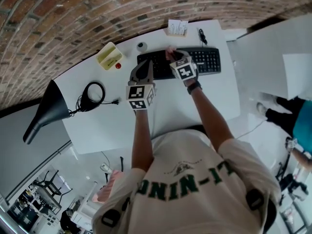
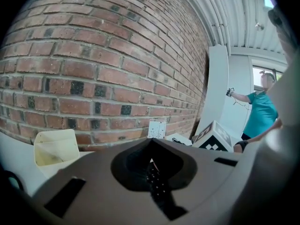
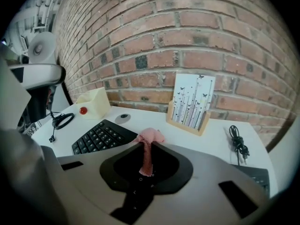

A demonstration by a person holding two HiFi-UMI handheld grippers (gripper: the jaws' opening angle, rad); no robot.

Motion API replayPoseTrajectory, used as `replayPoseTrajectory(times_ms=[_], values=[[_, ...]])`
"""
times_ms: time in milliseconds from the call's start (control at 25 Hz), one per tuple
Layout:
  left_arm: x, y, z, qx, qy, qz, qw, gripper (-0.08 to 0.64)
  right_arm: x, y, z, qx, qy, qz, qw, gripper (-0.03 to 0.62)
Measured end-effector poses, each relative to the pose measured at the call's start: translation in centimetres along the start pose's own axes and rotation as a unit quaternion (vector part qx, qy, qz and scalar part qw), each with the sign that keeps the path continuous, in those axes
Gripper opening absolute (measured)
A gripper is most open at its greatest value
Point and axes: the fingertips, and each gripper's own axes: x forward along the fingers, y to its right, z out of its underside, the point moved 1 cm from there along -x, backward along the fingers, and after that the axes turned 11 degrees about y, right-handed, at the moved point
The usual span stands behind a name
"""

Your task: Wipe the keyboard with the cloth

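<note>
We are holding the cloth [image 3: 149,138] in the right gripper [image 3: 146,150]. Its jaws are clamping tight on a thin fold, and a small pink tuft is sticking out past the tips. In the head view this gripper is hovering over the middle of the keyboard [image 1: 207,60], at the upper centre of the frame. We cannot tell whether the cloth is touching the keys. The left gripper [image 2: 151,167] is sitting near the keyboard's left end, its 2 jaws pressed together on nothing and pointing at the brick wall [image 2: 108,60].

We are judging that the wiping step is in hand, with the cloth at the keys. The next move is calling for the tuft to go down onto the keys and sweep along the rows. The pressure should be light enough that the keyboard is not sliding on the table [image 1: 195,101]. The left gripper could be steadying the left end.
</note>
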Motion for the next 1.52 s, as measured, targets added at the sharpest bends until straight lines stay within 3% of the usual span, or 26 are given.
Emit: replayPoseTrajectory(times_ms=[680,1000,1280,1520], values=[[3.3,6.3,0.8,0.006,-0.009,0.059,0.9982,0.003,-5.8,9.1,2.4,0.035,0.005,0.074,0.997,0.034],[3.9,8.2,1.2,0.010,-0.016,0.078,0.9968,0.003,-8.5,15.5,5.0,0.040,0.004,0.133,0.990,0.034],[4.1,8.9,1.5,0.012,-0.020,0.087,0.9960,0.003,-11.0,20.1,6.5,0.057,-0.004,0.178,0.982,0.034],[3.5,8.0,1.4,0.014,-0.019,0.075,0.9969,0.003,-11.1,20.2,6.5,0.066,-0.008,0.186,0.980,0.034]])
